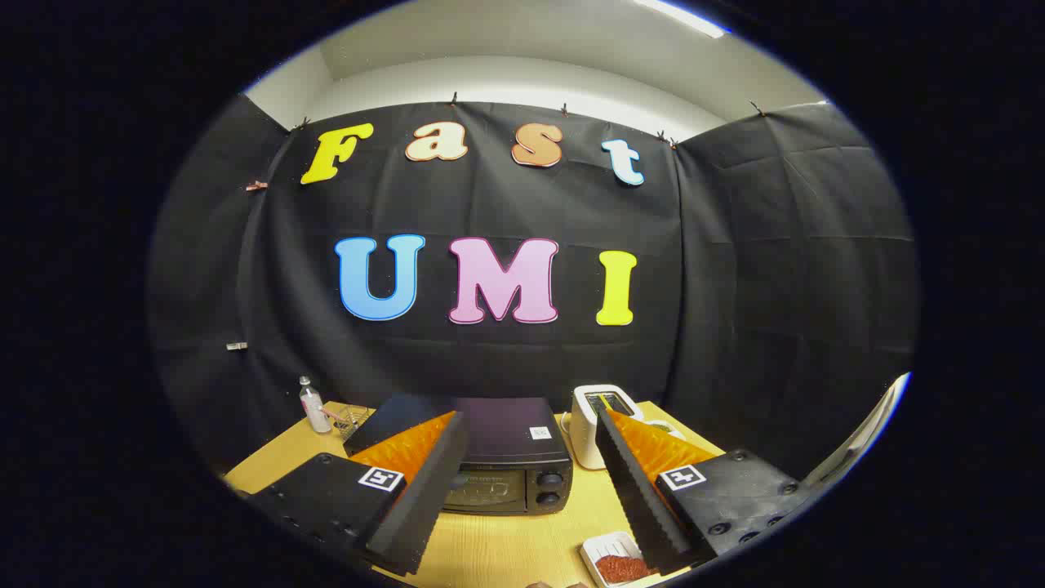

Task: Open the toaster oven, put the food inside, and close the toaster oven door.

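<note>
Two black fingers of the gripper [526, 482] are standing spread wide apart, orange on their outer faces and holding nothing, with a bare stretch of the wooden table [506, 547] showing between them. Just beside the right finger, near its base, a small white tray [602, 545] is sitting on the table and carrying the food [620, 567], a reddish-brown crumbly portion; the finger is covering the tray's right side. Ahead of the fingers, the black toaster oven [510, 457] is resting on the table with its door shut, its glass front and two round knobs facing the camera, and the left finger is overlapping its left part. Just to the right of the oven, a white pop-up toaster [589, 425] is standing upright, partly hidden by the right finger. Further back on the left, a small clear bottle [313, 407] is standing near a wire basket [349, 418]. Beyond everything, the black cloth wall is closing off the booth.
</note>
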{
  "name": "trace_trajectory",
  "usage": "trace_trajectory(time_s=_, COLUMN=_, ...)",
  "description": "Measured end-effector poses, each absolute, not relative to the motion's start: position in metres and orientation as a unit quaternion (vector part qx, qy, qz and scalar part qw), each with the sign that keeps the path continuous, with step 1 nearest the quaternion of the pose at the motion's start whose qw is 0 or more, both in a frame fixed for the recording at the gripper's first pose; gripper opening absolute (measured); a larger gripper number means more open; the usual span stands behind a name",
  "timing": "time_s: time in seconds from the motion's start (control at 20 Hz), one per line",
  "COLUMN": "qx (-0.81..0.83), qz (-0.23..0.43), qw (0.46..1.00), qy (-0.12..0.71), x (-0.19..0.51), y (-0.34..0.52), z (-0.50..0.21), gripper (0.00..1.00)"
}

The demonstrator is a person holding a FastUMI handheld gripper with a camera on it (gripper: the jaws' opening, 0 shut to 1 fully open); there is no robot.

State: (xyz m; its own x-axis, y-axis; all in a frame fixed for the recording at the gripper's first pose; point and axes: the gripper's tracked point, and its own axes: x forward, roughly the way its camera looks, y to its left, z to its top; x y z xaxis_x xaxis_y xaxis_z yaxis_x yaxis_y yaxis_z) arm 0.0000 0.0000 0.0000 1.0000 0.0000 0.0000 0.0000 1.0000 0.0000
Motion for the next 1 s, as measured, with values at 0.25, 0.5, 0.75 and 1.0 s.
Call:
trace_trajectory(time_s=0.25, qx=0.002, qz=-0.002, qw=1.000, qy=0.013, x=0.008, y=-0.003, z=-0.010, gripper=0.98)
trace_trajectory(time_s=0.5, qx=0.005, qz=-0.004, qw=1.000, qy=0.016, x=0.010, y=-0.007, z=-0.011, gripper=0.97)
trace_trajectory(time_s=0.75, qx=0.000, qz=0.004, qw=1.000, qy=0.018, x=0.011, y=-0.005, z=-0.013, gripper=0.97)
trace_trajectory(time_s=1.0, qx=-0.001, qz=0.011, qw=1.000, qy=0.023, x=0.014, y=-0.003, z=-0.018, gripper=0.97)
